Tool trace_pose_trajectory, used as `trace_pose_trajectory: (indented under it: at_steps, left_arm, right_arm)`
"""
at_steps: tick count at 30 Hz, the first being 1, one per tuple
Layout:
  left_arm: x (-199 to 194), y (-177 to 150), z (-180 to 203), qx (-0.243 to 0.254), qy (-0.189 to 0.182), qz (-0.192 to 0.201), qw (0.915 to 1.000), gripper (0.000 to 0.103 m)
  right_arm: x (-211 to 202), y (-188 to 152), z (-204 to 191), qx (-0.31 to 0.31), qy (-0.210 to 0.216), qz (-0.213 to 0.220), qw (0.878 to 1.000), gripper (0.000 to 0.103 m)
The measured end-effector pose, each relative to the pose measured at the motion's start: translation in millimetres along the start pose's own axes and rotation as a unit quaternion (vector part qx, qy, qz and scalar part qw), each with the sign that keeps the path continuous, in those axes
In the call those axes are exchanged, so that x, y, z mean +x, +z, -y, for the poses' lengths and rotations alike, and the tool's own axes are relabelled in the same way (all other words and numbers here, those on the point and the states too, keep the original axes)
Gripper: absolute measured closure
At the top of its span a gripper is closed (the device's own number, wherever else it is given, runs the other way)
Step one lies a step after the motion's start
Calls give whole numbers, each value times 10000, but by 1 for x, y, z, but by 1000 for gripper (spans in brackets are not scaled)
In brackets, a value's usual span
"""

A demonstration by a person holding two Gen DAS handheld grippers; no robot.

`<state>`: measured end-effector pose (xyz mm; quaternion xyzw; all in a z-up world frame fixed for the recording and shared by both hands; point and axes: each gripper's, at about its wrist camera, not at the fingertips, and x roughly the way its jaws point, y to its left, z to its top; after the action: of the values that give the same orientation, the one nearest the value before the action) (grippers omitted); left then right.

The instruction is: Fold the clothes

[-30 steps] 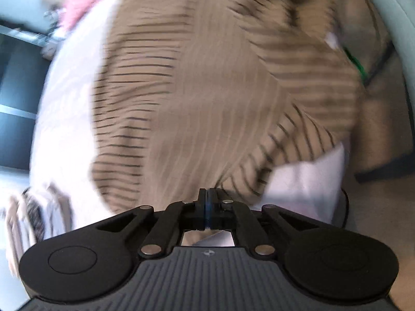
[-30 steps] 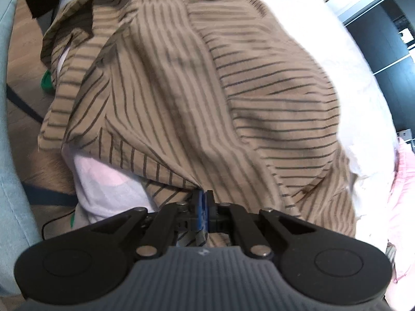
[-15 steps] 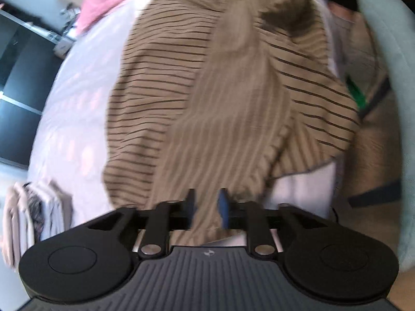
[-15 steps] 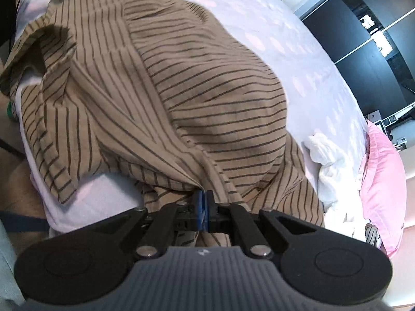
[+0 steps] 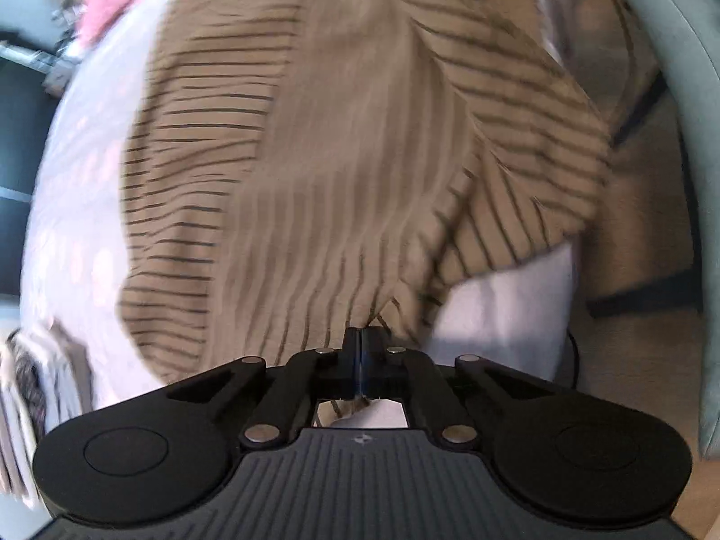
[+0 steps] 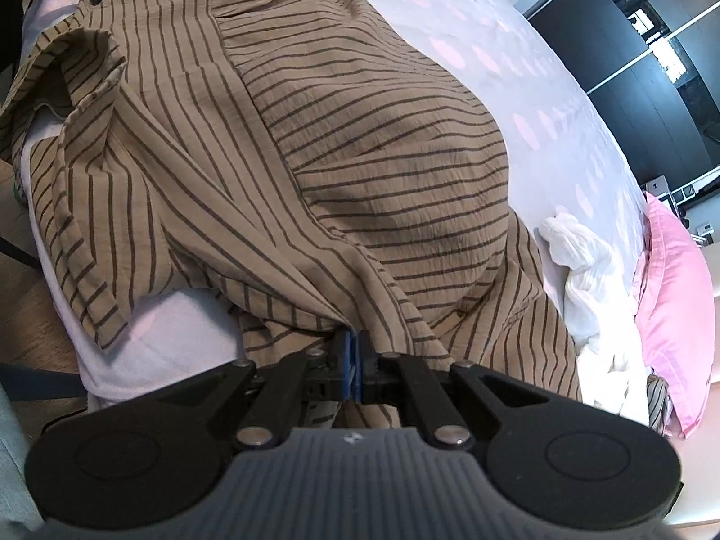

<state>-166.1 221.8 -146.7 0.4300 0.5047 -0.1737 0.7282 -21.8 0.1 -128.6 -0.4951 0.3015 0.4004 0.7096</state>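
A tan shirt with dark stripes [image 5: 342, 166] lies spread over a white bed [image 5: 85, 207]. It fills most of the right wrist view [image 6: 360, 144] too. My left gripper [image 5: 361, 337] is shut on the shirt's near edge. My right gripper [image 6: 353, 342] is shut on a bunched fold of the same shirt near its edge. One sleeve [image 6: 85, 207] hangs over the bed's side. The left wrist view is blurred.
A pink pillow [image 6: 670, 328] and a crumpled white garment [image 6: 580, 270] lie on the bed [image 6: 562, 103] to the right. Folded clothes [image 5: 31, 382] sit at the left. A pale green chair [image 5: 675, 67] and wooden floor [image 5: 639, 243] border the bed. Dark wardrobe doors [image 6: 630, 45] stand behind.
My left gripper opened half a second ago and has shut again on the shirt's edge. My right gripper stayed shut on the shirt and moved along the bed.
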Motion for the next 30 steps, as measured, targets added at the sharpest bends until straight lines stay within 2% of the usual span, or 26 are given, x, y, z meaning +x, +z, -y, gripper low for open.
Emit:
trace_pose_trajectory:
  at_steps: [4,8,11,15,20,23,25,28,30]
  left_arm:
    - [-25,-6,-29,-892,254,384,9949,103]
    - [-44,-16,-60,-1661,600,639,9822,103]
    - [-42,-12,-76,-1867,796,589,9774,103]
    - [-24,-2,-98,-1981,873,403,9754,103]
    - [-4,7,-108,-1842,835,116,9793,103]
    - [4,6,-107,-1781,837,76,9804,103]
    - [4,3,-104,-1807,866,28,9797,103]
    - [-4,-1,-100,-1721,890,95,9810,100]
    - [-9,-1,-97,-1643,931,182,9818,91]
  right_arm:
    - [-3,0,3,61,-67,45,9999,100]
    - [-6,0,12,235,-307,93,9992,100]
    - [-5,1,26,514,-445,92,9976,100]
    - [8,11,48,794,-526,89,9954,100]
    - [30,21,72,1124,-463,-47,9926,100]
    - [33,19,74,1197,-260,-61,9925,100]
    - [28,18,68,1046,-286,16,9941,98]
    - [14,18,55,683,-555,200,9959,84]
    - [3,20,48,490,-682,396,9957,80]
